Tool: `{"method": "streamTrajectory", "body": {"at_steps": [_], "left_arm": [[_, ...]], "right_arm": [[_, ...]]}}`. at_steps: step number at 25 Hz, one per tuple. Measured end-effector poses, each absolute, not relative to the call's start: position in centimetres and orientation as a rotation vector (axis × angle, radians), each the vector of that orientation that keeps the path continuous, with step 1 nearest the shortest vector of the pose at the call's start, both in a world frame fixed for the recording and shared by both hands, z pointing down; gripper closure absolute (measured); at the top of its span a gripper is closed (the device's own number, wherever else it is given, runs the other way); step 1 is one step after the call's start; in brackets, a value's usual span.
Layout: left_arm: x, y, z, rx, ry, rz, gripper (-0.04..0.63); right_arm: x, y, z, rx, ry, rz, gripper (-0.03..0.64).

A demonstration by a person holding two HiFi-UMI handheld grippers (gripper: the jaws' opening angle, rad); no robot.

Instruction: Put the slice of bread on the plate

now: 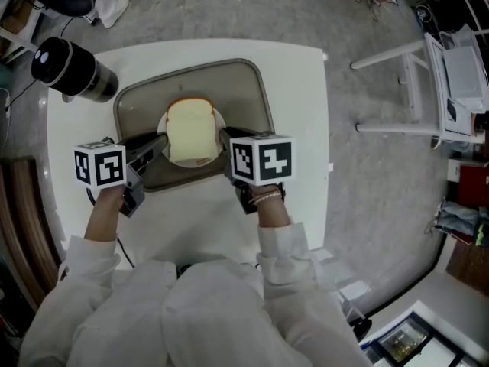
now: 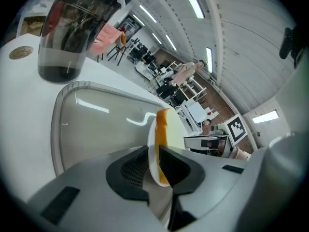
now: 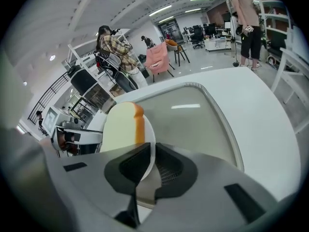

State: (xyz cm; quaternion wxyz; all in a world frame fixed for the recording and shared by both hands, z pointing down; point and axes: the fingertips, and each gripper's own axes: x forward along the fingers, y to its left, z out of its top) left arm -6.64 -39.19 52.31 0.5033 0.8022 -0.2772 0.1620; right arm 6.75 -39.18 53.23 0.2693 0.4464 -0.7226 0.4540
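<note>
Slice of bread (image 1: 191,131): lies on plate (image 1: 162,126), over tray (image 1: 244,82).
Left tool (image 2: 154,154): clamped on the plate rim, 8 o'clock.
Right tool (image 3: 149,161): clamped on the rim, 4 o'clock.
Placement looks done; plate not yet released.

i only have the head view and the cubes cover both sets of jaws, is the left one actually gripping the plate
Observer: Yes. The left gripper view shows the left gripper with its jaws closed on the rim of the plate.
Operator: and the right one
Observer: Same. In the right gripper view, the right gripper has its jaws closed on the plate's rim.
Operator: is the bread clear of the pads
Observer: Not on the left. There the crust of the slice of bread reaches in between the jaws, alongside the rim.
</note>
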Motion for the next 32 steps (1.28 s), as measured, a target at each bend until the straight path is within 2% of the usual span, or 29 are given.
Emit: {"method": "streamTrajectory", "body": {"at_steps": [8,14,18,32], "left_arm": [[-6.4,-40.3,52.1,1.978,-0.716,0.386,0.52],[-6.4,-40.6,52.4,2.126,-0.793,0.581,0.52],[-6.2,-40.8,52.5,2.149,-0.805,0.607,0.52],[-6.2,-41.2,53.1,2.308,-0.865,0.837,0.492]], "right_arm": [[6.8,-39.7,53.8,1.21,-1.958,1.262,0.575],[6.7,-39.8,53.9,1.217,-1.959,1.228,0.575],[6.9,-39.9,53.8,1.23,-1.961,1.21,0.575],[6.4,-40.1,53.5,1.233,-1.953,0.874,0.575]]}}
